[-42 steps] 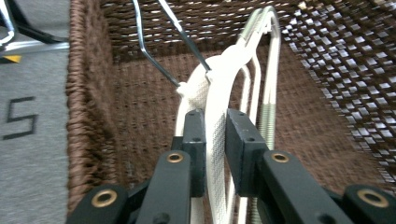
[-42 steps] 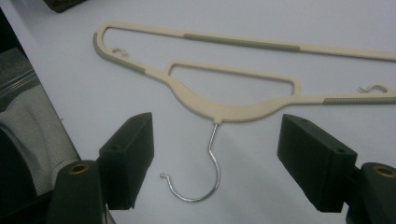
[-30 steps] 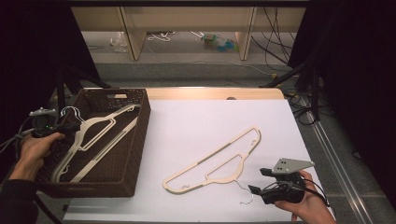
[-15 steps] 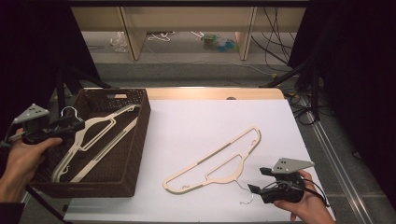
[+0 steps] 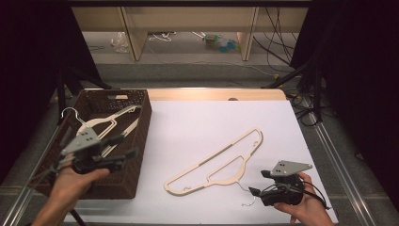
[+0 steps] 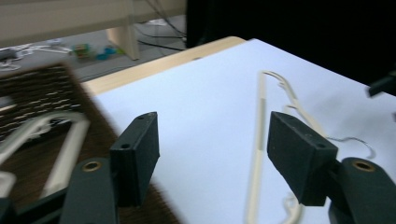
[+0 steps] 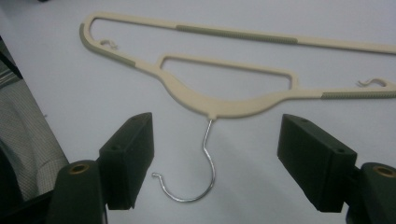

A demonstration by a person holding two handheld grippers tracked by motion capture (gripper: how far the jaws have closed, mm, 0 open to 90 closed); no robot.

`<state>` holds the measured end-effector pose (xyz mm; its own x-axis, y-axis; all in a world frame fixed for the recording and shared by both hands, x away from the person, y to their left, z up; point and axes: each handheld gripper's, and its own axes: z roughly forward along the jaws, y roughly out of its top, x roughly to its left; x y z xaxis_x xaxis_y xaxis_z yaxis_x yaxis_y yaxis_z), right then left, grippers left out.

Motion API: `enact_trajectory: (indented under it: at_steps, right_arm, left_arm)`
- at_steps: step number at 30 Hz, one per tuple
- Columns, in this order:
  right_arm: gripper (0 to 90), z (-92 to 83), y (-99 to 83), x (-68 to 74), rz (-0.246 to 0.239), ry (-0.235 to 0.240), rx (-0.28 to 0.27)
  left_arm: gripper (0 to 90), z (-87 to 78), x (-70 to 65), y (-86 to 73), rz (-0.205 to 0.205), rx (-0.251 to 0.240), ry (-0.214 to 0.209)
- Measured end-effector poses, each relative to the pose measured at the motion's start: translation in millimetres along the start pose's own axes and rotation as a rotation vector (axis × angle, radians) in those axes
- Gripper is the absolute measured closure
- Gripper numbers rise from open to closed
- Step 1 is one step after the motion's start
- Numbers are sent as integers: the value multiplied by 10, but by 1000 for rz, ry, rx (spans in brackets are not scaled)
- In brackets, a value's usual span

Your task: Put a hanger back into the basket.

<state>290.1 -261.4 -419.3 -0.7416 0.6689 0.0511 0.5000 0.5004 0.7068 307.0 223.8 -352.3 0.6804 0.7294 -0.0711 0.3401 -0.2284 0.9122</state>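
Observation:
A cream plastic hanger [image 5: 221, 162] with a metal hook [image 5: 244, 193] lies on the white table top, its hook toward the front right. My right gripper [image 5: 258, 182] rests just in front of that hook, open. In the right gripper view the hook [image 7: 205, 172] lies between the spread jaws, untouched by my right gripper [image 7: 217, 128]. My left gripper [image 5: 128, 145] hovers over the front right of the brown basket [image 5: 141, 113]. Its jaws have just been opening and nothing is between them [image 6: 212, 126]. Two more cream hangers [image 5: 106, 123] lie in the basket.
The white sheet covers a wooden table [image 5: 211, 94] whose far edge shows bare. Beyond it stand shelf legs [image 5: 136, 42] and loose cables [image 5: 282, 42] on the floor. Black stands [image 5: 310, 80] flank the table. A metal rail [image 5: 339, 160] runs along the right side.
My left gripper has left the hook end of the basket's hangers, swung right and a little up over the basket, and opened its jaws. The right gripper and the table's hanger have kept still.

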Motion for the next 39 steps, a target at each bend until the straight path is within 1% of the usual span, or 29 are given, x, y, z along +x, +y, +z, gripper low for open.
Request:
enact_trajectory:
  at_steps: [1,3,4,5,6,7,8,9,10,11,12,13,14,15,16,17,18,19,23,24,27,28,29,30,33,35,36,37,39]
  right_arm:
    - [284,15,-5,-5,-11,-6,-2]
    - [284,25,-12,1,-6,-3,9]
    - [284,46,-21,11,0,-12,-11]
    - [284,48,-23,13,0,-14,-13]
    - [284,33,-19,8,-4,-6,3]
    - [284,37,-22,4,-7,-5,-3]
    - [279,39,-25,2,-1,-3,-7]
    - [265,48,-29,-4,-2,-3,-15]
    - [248,61,-35,-11,-4,-14,-21]
    - [245,71,-42,-15,-2,-14,-26]
    - [245,73,-51,-18,7,-12,-25]
    - [245,77,-60,-23,10,-9,-25]
    - [242,81,-69,-24,16,-13,-29]
    - [242,83,-75,-33,14,-17,-30]
    - [241,84,-79,-36,19,-19,-32]
    - [240,82,-82,-35,23,-21,-31]
    - [240,79,-84,-34,25,-21,-32]
    - [240,77,-84,-32,25,-22,-33]
    - [240,76,-88,-23,22,-17,-30]
    - [240,76,-90,-23,21,-16,-30]
    - [241,75,-95,-31,17,-19,-32]
    - [241,73,-97,-31,21,-21,-31]
    - [241,69,-100,-29,27,-24,-31]
    - [241,69,-102,-32,23,-24,-31]
    - [241,68,-106,-29,23,-18,-28]
    - [241,71,-106,-27,22,-19,-27]
    - [241,73,-105,-26,20,-18,-27]
    - [241,74,-105,-25,19,-16,-27]
    - [241,75,-107,-24,19,-16,-27]
  left_arm:
    - [331,66,-72,-21,21,13,-18]
    - [325,208,-205,-77,25,37,-48]
    - [317,280,-263,-104,33,55,-63]
    - [312,349,-307,-126,61,72,-75]
    - [311,416,-357,-155,65,83,-77]
    - [308,482,-401,-182,73,95,-77]
    - [304,542,-441,-208,85,111,-81]
    - [300,597,-480,-233,97,129,-95]
    - [298,655,-521,-263,98,135,-112]
    - [297,704,-557,-281,112,144,-119]
    - [294,758,-602,-305,103,147,-127]
    - [290,797,-629,-313,122,165,-131]
    - [288,842,-660,-323,127,173,-139]
    - [288,887,-684,-336,146,182,-149]
    - [289,930,-717,-342,157,193,-154]
    - [289,978,-757,-353,158,198,-159]
    - [289,1029,-785,-363,171,203,-170]
    - [288,1070,-801,-363,197,225,-175]
    - [287,1252,-908,-417,225,260,-203]
    - [288,1288,-923,-431,233,270,-201]
    - [288,1378,-953,-469,245,302,-216]
    - [285,1406,-954,-478,256,310,-215]
    - [281,1434,-958,-489,256,316,-212]
    - [277,1460,-961,-498,255,321,-220]
    - [276,1524,-973,-533,260,340,-220]
    - [274,1559,-975,-555,272,363,-226]
    - [271,1577,-984,-570,267,364,-232]
    - [270,1583,-985,-579,268,376,-225]
    - [273,1610,-985,-595,266,381,-230]
